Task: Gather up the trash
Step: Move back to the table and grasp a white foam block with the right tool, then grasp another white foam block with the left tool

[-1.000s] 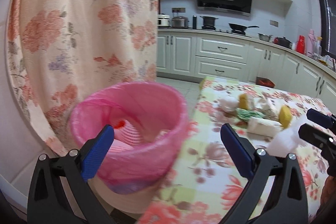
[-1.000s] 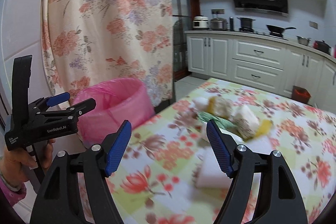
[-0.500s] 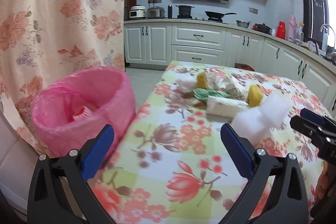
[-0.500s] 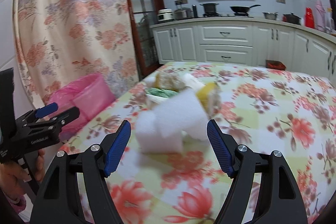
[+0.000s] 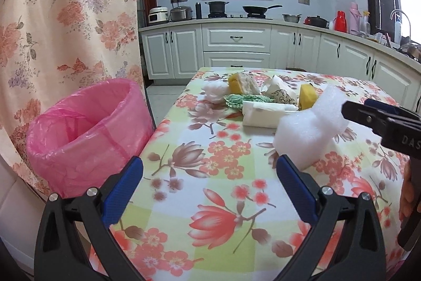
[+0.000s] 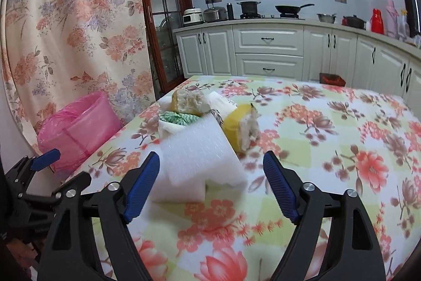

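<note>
A white foam block (image 6: 194,157) lies on the floral tablecloth (image 6: 329,149), just ahead of my open, empty right gripper (image 6: 211,183); it also shows in the left wrist view (image 5: 307,131). Behind it lie two yellow sponges (image 5: 307,96), a rolled white paper (image 5: 263,115), a green wrapper (image 5: 242,99) and a white wad (image 5: 215,91). A bin lined with a pink bag (image 5: 86,131) stands at the table's left edge. My left gripper (image 5: 209,188) is open and empty over the table's near left part.
A floral curtain (image 5: 65,17) hangs behind the bin. White kitchen cabinets (image 5: 236,44) with pots and a stove line the far wall. The right gripper's side (image 5: 381,120) shows at the right edge of the left wrist view.
Both grippers have swung right, away from the pink bin and toward the trash pile. The right gripper has closed in on the white foam block.
</note>
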Motion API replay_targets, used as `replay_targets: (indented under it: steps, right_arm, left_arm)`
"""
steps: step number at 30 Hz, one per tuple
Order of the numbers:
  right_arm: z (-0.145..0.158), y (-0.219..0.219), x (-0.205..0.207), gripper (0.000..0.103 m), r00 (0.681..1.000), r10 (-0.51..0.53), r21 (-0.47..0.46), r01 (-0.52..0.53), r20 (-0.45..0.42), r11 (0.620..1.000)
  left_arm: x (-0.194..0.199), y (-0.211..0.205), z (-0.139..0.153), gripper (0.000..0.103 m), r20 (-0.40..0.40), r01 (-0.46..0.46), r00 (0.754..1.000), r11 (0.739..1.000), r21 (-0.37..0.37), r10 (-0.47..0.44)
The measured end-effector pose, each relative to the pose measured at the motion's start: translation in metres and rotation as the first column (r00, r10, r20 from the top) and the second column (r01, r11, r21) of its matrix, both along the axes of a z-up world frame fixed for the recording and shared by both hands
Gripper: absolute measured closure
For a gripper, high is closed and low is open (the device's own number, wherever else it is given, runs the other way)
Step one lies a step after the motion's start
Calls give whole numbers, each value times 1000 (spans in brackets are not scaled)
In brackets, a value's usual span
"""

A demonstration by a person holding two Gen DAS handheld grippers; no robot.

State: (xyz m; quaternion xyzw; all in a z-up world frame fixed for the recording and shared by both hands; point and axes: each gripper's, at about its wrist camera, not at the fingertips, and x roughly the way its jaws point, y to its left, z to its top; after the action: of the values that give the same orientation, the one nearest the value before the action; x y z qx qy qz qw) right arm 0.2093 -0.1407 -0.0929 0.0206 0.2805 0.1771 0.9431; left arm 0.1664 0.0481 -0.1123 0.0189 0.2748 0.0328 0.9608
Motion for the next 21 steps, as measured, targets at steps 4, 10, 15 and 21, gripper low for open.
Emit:
replay_targets:
  steps: [4, 10, 15, 21]
  right_arm:
    - [-1, 21, 7, 21, 1000, 5, -68, -4, 21, 998]
    - [-10, 34, 24, 21, 1000, 6, -143, -6, 4, 990]
    - [-11, 24, 21, 39, 1000, 10, -136, -8, 13, 991]
    - [2, -12, 5, 41, 996, -47, -91, 54, 76, 994]
  left_arm:
    - [0, 7, -1, 5, -3, -14, 1000, 1000, -17, 14]
    - [-1, 15, 1, 5, -4, -24, 1000, 999, -33, 24]
    - [4, 9, 1, 5, -18, -12, 1000, 999, -43, 11]
    - [16, -17, 1, 5, -41, 50, 998, 997, -54, -52]
